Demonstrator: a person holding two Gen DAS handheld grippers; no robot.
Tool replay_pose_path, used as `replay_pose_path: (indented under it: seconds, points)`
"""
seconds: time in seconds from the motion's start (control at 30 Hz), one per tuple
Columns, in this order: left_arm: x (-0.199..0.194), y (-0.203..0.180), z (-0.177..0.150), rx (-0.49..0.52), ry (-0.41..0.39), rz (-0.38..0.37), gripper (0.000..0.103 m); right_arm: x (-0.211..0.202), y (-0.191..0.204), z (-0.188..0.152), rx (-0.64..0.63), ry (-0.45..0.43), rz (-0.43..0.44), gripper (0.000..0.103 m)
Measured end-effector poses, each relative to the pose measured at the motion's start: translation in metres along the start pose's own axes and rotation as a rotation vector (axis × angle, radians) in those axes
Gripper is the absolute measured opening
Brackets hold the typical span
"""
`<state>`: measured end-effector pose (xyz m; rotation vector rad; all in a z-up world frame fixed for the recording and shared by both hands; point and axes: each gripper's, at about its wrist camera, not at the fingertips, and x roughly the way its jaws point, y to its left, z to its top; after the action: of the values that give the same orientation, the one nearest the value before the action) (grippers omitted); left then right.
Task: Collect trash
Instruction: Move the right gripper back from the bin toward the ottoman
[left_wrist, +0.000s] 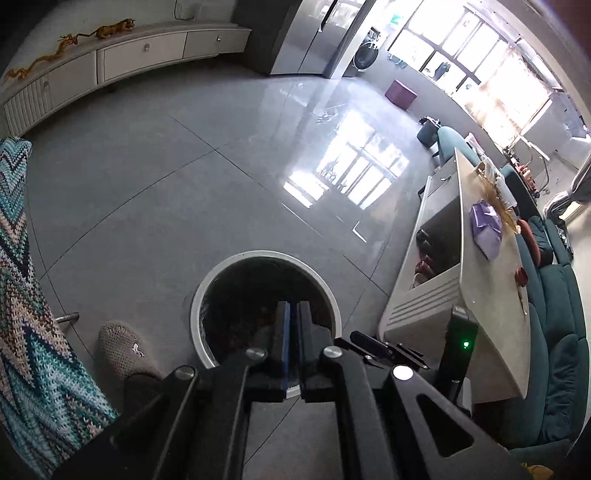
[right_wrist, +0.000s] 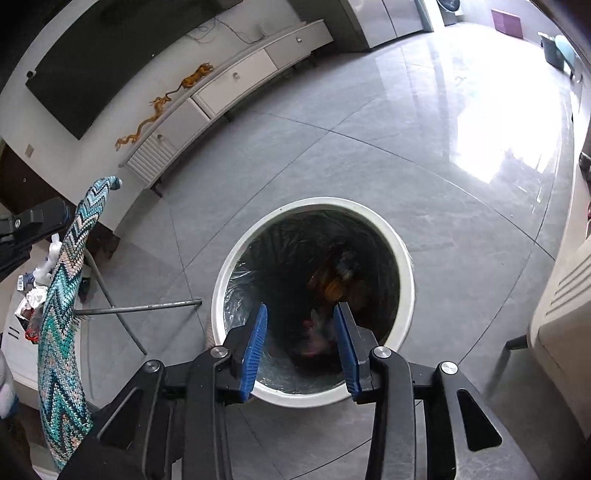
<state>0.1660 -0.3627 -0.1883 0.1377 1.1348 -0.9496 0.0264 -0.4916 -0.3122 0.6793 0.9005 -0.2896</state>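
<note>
**Both grippers over the trash bin**

The white-rimmed round trash bin (right_wrist: 404, 266), lined with a clear plastic bag, stands on the grey tile floor (left_wrist: 147, 184). The right gripper (right_wrist: 301, 332) hangs just above its opening, jaws apart and pinching nothing; blurred trash (right_wrist: 332, 280), brownish and pink, lies inside the bin below them. The left gripper (left_wrist: 291, 325) points into the same bin with its blue pads clenched together, nothing between them. A knitted slipper (left_wrist: 123, 349) rests beside the bin.
</note>
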Motion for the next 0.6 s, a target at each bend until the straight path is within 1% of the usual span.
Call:
replay_pose_path:
  seconds: [0.1, 0.13, 0.27, 0.37, 0.43, 0.5, 0.6]
  points:
    - [-0.017, -0.004, -0.004, 0.009, -0.039, 0.009, 0.004, -0.01, 0.006, -0.001, -0.004, -0.02, 0.006, 0.039]
    - [-0.023, -0.004, -0.006, 0.011, -0.055, 0.012, 0.004, -0.015, 0.011, 0.002, -0.009, -0.028, 0.007, 0.041]
    - [-0.059, -0.007, -0.012, 0.014, -0.149, 0.046, 0.004, -0.039, 0.029, 0.004, -0.043, -0.078, 0.017, 0.045]
    - [-0.095, -0.008, -0.02, 0.02, -0.235, 0.062, 0.004, -0.065, 0.048, 0.007, -0.081, -0.137, 0.021, 0.051]
    - [-0.114, -0.008, -0.025, 0.023, -0.275, 0.063, 0.004, -0.086, 0.064, 0.011, -0.109, -0.184, 0.029, 0.053]
    - [-0.135, -0.008, -0.033, 0.035, -0.302, 0.064, 0.004, -0.107, 0.079, 0.013, -0.134, -0.229, 0.039, 0.058]
    - [-0.166, -0.008, -0.047, 0.06, -0.317, 0.09, 0.004, -0.134, 0.101, 0.014, -0.172, -0.292, 0.053, 0.063]
